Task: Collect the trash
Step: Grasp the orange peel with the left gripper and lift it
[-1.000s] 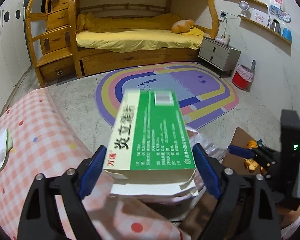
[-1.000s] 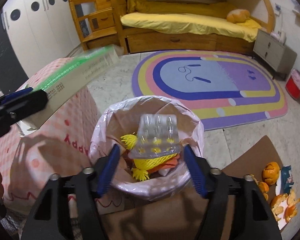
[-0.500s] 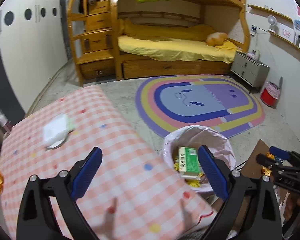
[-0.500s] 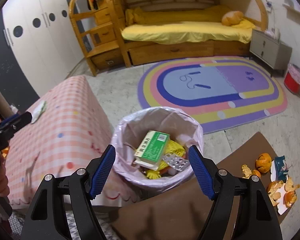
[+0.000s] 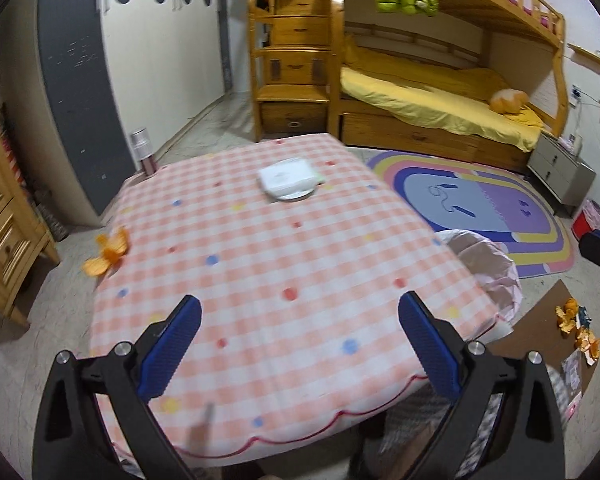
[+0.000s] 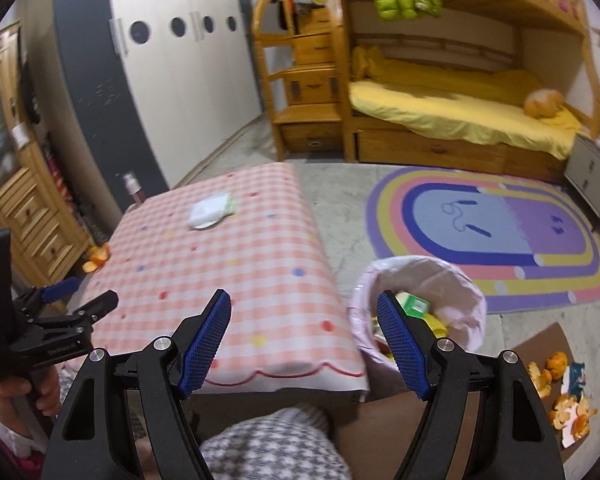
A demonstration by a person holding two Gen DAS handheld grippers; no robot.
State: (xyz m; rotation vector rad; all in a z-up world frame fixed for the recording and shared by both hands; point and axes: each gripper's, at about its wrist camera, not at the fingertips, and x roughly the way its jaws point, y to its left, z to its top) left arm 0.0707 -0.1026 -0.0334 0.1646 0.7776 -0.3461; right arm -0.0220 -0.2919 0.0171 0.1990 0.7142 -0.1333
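A white wad of paper (image 5: 287, 178) (image 6: 211, 208) lies on a plate at the far side of the pink checked table (image 5: 260, 264) (image 6: 236, 264). The pink-bagged bin (image 5: 488, 256) (image 6: 420, 264) stands at the table's right corner and holds a green box (image 6: 412, 304) among other trash. My left gripper (image 5: 300, 304) hangs above the table's near part. Its jaws are opening and nothing is between them. My right gripper (image 6: 304, 298) is open and empty, over the gap between table corner and bin.
Orange peels (image 5: 108, 250) (image 6: 96, 258) lie on the floor left of the table. More peels and wrappers (image 5: 580, 328) (image 6: 556, 392) sit near a brown mat at the right. A bunk bed, a rainbow rug (image 6: 488, 232), wardrobes and wooden drawers ring the room.
The green box left my left gripper and landed in the bin; the blister pack dropped from the right one too. Both grippers swung left and up, away from the bin toward the table.
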